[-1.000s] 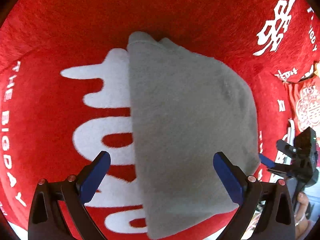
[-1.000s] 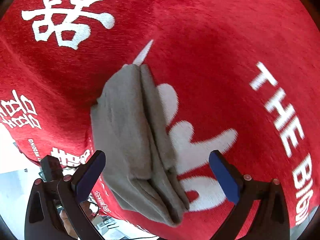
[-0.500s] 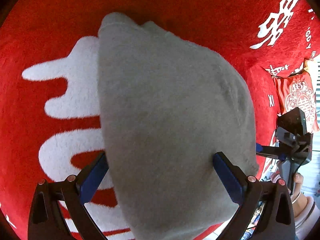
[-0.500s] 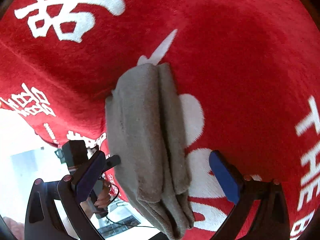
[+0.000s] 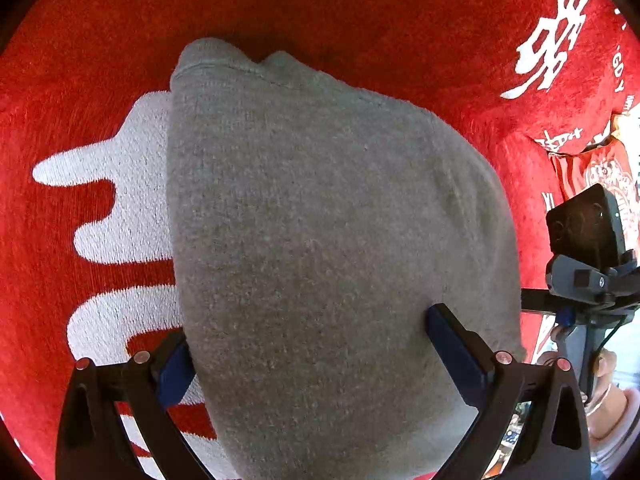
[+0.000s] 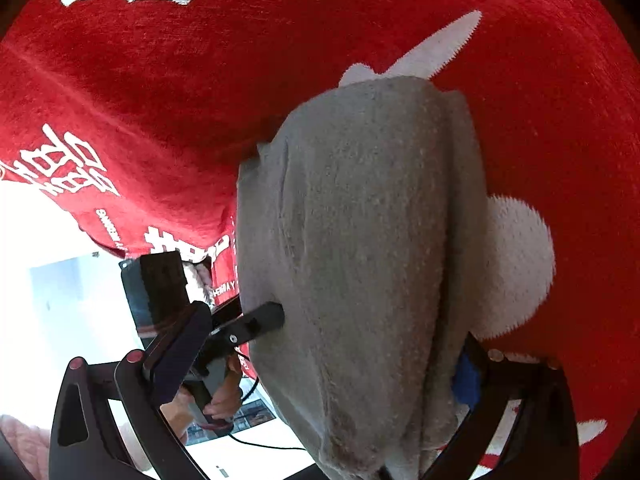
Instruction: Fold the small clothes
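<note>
Grey garment [image 5: 320,240]: I see it folded into a thick bundle on the red cloth, its layered fold edges facing my right camera [image 6: 360,240].
Garment place: it lies over the big white lettering [image 5: 108,200] woven into the red cloth [image 5: 320,0], with one end reaching the cloth's edge.
Left gripper [image 5: 312,344]: my fingers [image 5: 456,348] are spread wide, one on each side of the garment. They straddle it, and the near end of the bundle fills the gap between them. I cannot tell whether the pads press the fabric.
Right gripper [image 6: 320,368]: these fingers [image 6: 176,356] also stand apart, around the end of the garment at the cloth's edge; the blue pad beyond the garment is half hidden by fabric.
Other gripper seen from the left camera: it sits just past the garment's far edge, a hand [image 5: 604,384] on its handle.
Beyond the red cloth: a red patterned cushion [image 5: 600,176] lies well apart from the garment.
</note>
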